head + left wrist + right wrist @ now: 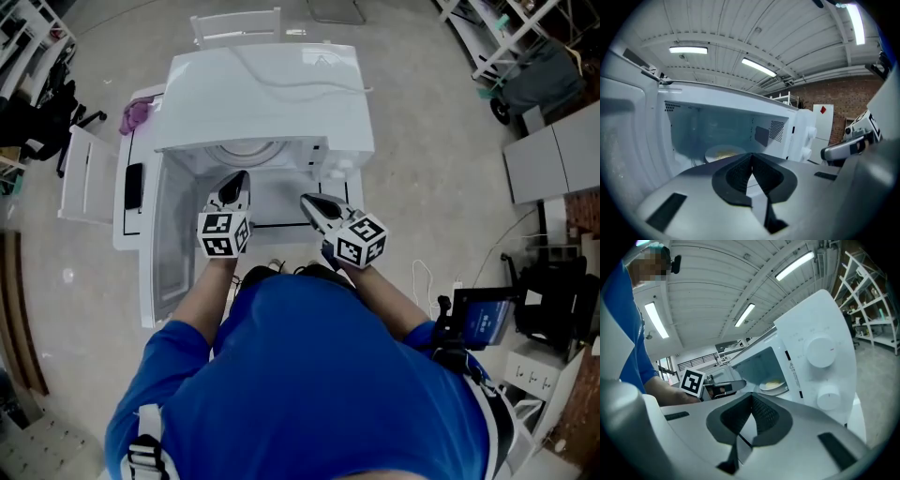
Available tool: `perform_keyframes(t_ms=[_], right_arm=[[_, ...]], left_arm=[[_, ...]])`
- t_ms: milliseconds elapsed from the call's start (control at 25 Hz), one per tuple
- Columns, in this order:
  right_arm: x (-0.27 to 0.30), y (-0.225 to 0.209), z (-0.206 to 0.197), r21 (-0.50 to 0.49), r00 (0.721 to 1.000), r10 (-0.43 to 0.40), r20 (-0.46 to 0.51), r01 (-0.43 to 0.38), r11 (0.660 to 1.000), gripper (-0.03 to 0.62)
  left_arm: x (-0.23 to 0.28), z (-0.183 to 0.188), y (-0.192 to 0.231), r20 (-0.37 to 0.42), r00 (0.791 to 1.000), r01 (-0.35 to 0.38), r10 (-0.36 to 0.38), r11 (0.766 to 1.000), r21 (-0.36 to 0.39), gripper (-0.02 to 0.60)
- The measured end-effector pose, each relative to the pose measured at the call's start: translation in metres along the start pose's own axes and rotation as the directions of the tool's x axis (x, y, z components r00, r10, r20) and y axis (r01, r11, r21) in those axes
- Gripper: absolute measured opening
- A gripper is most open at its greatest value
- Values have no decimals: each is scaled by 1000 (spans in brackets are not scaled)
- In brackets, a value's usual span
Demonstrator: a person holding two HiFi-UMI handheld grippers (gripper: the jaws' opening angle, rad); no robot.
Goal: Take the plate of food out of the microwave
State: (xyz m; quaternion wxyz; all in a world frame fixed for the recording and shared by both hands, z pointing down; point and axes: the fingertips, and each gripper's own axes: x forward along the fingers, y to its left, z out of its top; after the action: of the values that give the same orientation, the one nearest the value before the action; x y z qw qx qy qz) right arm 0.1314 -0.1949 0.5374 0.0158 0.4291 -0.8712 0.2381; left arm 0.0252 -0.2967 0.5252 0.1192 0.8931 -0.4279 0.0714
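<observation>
The white microwave stands with its door swung open to the left. A pale plate of yellowish food rests on the turntable inside; it also shows as the plate from above and the plate from the right gripper view. My left gripper is shut and empty, its tip at the cavity mouth, short of the plate. My right gripper is shut and empty too, just in front of the control panel with its two knobs. Both grippers' jaws meet with nothing between them.
The microwave sits on a small white table with a purple cloth and a black object on its left side. A white chair stands behind. Shelving and grey cabinets are to the right.
</observation>
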Motion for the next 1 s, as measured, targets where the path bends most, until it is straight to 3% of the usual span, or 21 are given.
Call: perform_keyframes(t_ms=[240, 360, 480, 680, 1000], right_arm=[[8, -11, 3, 2, 1000, 9, -13, -9, 1000, -7], [13, -15, 3, 4, 1000, 7, -15, -7, 1000, -7], [17, -16, 6, 0, 1000, 5, -16, -5, 1000, -7], [17, -22, 12, -6, 1000, -13, -7, 13, 1000, -6], [14, -31, 17, 5, 999, -40, 10, 40, 999, -6]], left_arm=[[28, -13, 16, -100, 994, -17, 37, 979, 202, 14], [43, -22, 24, -151, 987, 4, 49, 943, 332, 24], [58, -33, 30, -219, 974, 55, 50, 893, 448, 73], [75, -45, 33, -304, 951, 145, 62, 779, 610, 87], [93, -61, 26, -411, 909, 313, 73, 534, 785, 87]])
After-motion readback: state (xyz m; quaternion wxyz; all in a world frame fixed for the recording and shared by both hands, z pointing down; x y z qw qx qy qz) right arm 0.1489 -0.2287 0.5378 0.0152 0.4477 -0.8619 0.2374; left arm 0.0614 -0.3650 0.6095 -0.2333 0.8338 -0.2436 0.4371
